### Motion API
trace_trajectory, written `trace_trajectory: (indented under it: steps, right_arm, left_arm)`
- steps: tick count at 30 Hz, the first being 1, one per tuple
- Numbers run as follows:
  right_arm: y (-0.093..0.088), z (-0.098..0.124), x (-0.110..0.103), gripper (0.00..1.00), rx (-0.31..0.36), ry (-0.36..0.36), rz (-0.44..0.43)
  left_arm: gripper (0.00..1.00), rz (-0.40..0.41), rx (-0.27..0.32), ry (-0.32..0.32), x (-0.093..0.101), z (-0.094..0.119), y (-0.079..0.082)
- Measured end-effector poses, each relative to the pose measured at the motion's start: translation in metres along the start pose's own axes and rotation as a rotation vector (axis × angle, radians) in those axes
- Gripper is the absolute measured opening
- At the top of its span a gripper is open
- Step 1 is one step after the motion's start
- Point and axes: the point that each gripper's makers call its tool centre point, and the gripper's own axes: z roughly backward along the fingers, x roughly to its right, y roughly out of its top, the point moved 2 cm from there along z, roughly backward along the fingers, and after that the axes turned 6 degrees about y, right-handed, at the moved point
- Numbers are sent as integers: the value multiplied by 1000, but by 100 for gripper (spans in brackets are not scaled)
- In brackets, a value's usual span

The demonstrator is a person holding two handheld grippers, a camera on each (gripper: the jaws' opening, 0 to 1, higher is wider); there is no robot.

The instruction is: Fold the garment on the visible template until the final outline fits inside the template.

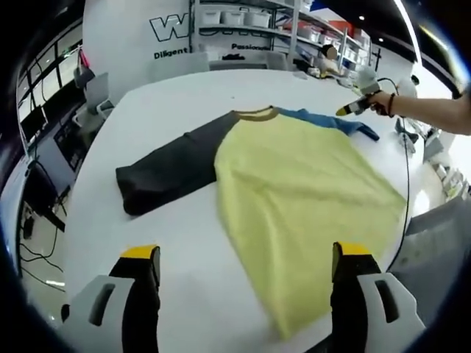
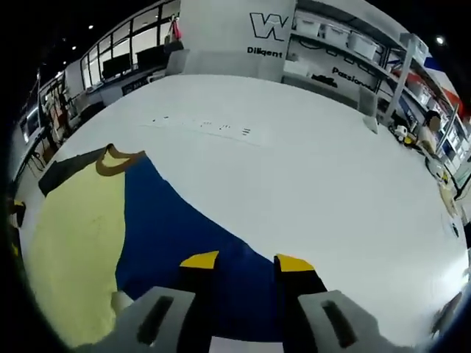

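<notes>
Risk: the limp yellow-bodied raglan shirt with one charcoal and one blue sleeve [image 1: 294, 198] may drag and crease if one layer is pinched. Left tongs [image 1: 246, 257] released, empty; shirt lies from 12 to 3 o'clock on the white counter [image 1: 176, 243]. Right tongs [image 2: 246, 261] spread over the blue sleeve [image 2: 184, 235], not clenched.

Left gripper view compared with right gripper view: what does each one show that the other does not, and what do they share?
Left gripper view alone: the dark grey sleeve spread out at full length, and the right claw over the blue sleeve.

Right gripper view alone: the blue sleeve seen large, with the right claw open above it.

Both: the yellow shirt body with its tan collar, lying on the white table.
</notes>
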Motion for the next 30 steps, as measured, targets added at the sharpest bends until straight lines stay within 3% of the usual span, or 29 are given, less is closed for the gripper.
trace_trajectory:
  steps: [7,18,23,26,30]
  right_arm:
    - [-29,19,-15,45,-1,31,-55]
    - [-50,21,-23,46,-22,9,-66]
    - [-55,18,-24,42,-32,-2,-78]
    - [-57,17,-27,39,-36,3,-87]
    - [-58,20,-27,22,-58,-5,-70]
  left_arm:
    - [99,-31,29,-7,7,5,9]
    - [99,-42,29,-20,10,8,8]
    - [99,-98,35,-19,12,11,7]
    - [98,-53,31,-37,13,12,6]
    - [98,-27,35,-40,12,13,6]
